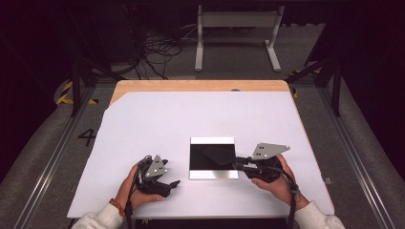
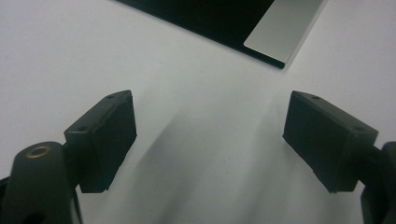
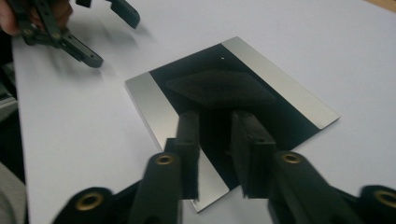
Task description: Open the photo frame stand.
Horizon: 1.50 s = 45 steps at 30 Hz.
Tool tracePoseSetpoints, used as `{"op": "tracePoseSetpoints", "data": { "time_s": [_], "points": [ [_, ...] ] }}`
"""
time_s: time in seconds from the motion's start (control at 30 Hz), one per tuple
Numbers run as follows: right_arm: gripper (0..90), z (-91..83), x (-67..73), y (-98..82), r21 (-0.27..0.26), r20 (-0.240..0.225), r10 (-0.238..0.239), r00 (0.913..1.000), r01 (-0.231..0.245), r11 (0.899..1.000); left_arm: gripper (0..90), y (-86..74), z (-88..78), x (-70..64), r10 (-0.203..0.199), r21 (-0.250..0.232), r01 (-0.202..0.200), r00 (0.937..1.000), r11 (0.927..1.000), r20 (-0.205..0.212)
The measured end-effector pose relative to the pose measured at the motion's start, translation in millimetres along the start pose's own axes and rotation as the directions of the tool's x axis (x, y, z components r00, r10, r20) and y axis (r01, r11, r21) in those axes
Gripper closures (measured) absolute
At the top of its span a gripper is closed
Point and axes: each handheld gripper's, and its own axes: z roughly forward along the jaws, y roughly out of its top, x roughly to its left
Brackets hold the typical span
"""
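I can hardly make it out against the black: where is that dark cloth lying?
The dark cloth lies on the black tray, toward its right side, just beyond the right gripper.

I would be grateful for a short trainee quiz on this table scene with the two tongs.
1. True or false: the left tongs are closed on the dark pad.
2. Which tongs reach over the black and silver plate? A: left tongs. B: right tongs.
3. Fill in: the dark pad lies on the plate's ____ middle band.

Key
1. False: they stand wide open over the white sheet, with nothing between them.
2. B
3. black
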Motion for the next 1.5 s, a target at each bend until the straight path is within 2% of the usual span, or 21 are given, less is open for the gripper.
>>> {"op": "tracePoseSetpoints", "data": {
  "time_s": [0.07,0.23,0.3,0.43,0.53,0.67,0.8,0.83,0.9,0.97,1.0,1.07,1.1,1.13,1.17,1.27,1.4,1.47,1.5],
  "points": [
    [63.1,-0.7,-1.2,0.3,-0.006,-0.035,0.039,0.9986,-0.040,0.999,17.8,0.3,0.2,-0.4,0.003,0.003,-0.003,1.0000,1.0000,0.002],
    [50.1,-0.5,-1.2,2.7,-0.006,-0.079,0.081,0.9936,-0.082,0.997,17.8,0.5,0.5,-0.9,0.010,0.006,-0.010,0.9999,0.9999,0.001],
    [44.8,1.1,-2.2,3.5,-0.003,-0.100,0.119,0.9879,-0.120,0.993,17.8,0.6,1.0,-1.3,0.011,0.009,-0.011,0.9999,0.9999,0.000],
    [40.7,4.8,-4.2,4.2,0.002,-0.115,0.181,0.9767,-0.182,0.983,17.8,1.0,1.2,-1.9,0.013,0.009,-0.013,0.9999,0.9999,0.002],
    [39.1,6.3,-7.3,3.7,0.000,-0.119,0.226,0.9667,-0.228,0.974,17.9,0.9,1.7,-1.7,0.013,0.011,-0.013,0.9999,0.9999,0.003],
    [37.8,8.6,-13.6,1.9,-0.005,-0.139,0.293,0.9459,-0.297,0.955,17.8,1.1,2.1,-2.4,0.015,0.013,-0.015,0.9999,0.9998,0.003],
    [36.6,10.9,-17.7,0.9,0.000,-0.147,0.328,0.9332,-0.331,0.944,17.8,1.9,2.6,-2.3,0.016,0.012,-0.016,0.9999,0.9998,-0.004],
    [36.6,12.0,-18.7,0.8,0.002,-0.144,0.330,0.9329,-0.333,0.943,17.8,2.2,3.1,-2.2,0.016,0.008,-0.016,0.9999,0.9998,-0.003],
    [38.7,13.6,-20.8,0.2,-0.006,-0.170,0.350,0.9213,-0.356,0.934,17.6,2.9,3.8,-3.0,0.015,0.008,-0.015,0.9999,0.9999,-0.001],
    [41.5,15.3,-21.6,0.1,0.001,-0.161,0.349,0.9232,-0.353,0.936,17.6,4.0,4.8,-4.0,0.025,0.012,-0.025,0.9997,0.9996,0.003],
    [44.3,15.5,-22.5,-0.5,-0.010,-0.172,0.359,0.9173,-0.366,0.931,17.5,4.6,5.5,-4.3,0.025,0.010,-0.025,0.9997,0.9996,0.006],
    [45.9,15.6,-24.3,-1.9,-0.008,-0.163,0.376,0.9121,-0.382,0.924,17.5,5.6,6.2,-4.4,0.029,0.009,-0.029,0.9995,0.9995,0.008],
    [46.0,15.8,-25.2,-2.5,-0.007,-0.173,0.381,0.9083,-0.388,0.922,17.5,5.6,6.2,-4.4,0.029,0.009,-0.029,0.9995,0.9995,0.008],
    [46.0,15.8,-25.2,-2.5,-0.007,-0.173,0.381,0.9083,-0.388,0.922,17.5,6.0,6.9,-4.6,0.024,0.008,-0.024,0.9996,0.9997,0.012],
    [44.9,15.9,-25.5,-3.0,-0.011,-0.174,0.394,0.9024,-0.402,0.916,17.5,6.4,7.4,-4.7,0.025,0.009,-0.025,0.9996,0.9996,0.010],
    [45.7,15.0,-24.9,-2.4,-0.027,-0.170,0.402,0.8998,-0.412,0.911,17.4,8.9,8.7,-4.8,0.029,0.005,-0.029,0.9995,0.9996,0.017],
    [40.7,13.5,-26.4,-2.2,-0.021,-0.155,0.416,0.8962,-0.424,0.905,17.1,11.4,9.9,-4.9,0.030,0.002,-0.030,0.9994,0.9996,0.019],
    [40.5,15.8,-28.0,-4.0,-0.006,-0.170,0.431,0.8863,-0.438,0.899,17.1,12.4,11.0,-4.5,0.034,0.002,-0.034,0.9992,0.9994,0.021],
    [40.9,15.8,-28.3,-4.1,-0.006,-0.174,0.432,0.8851,-0.439,0.898,17.1,12.7,11.4,-4.7,0.033,0.003,-0.033,0.9992,0.9994,0.021]
  ]
}}
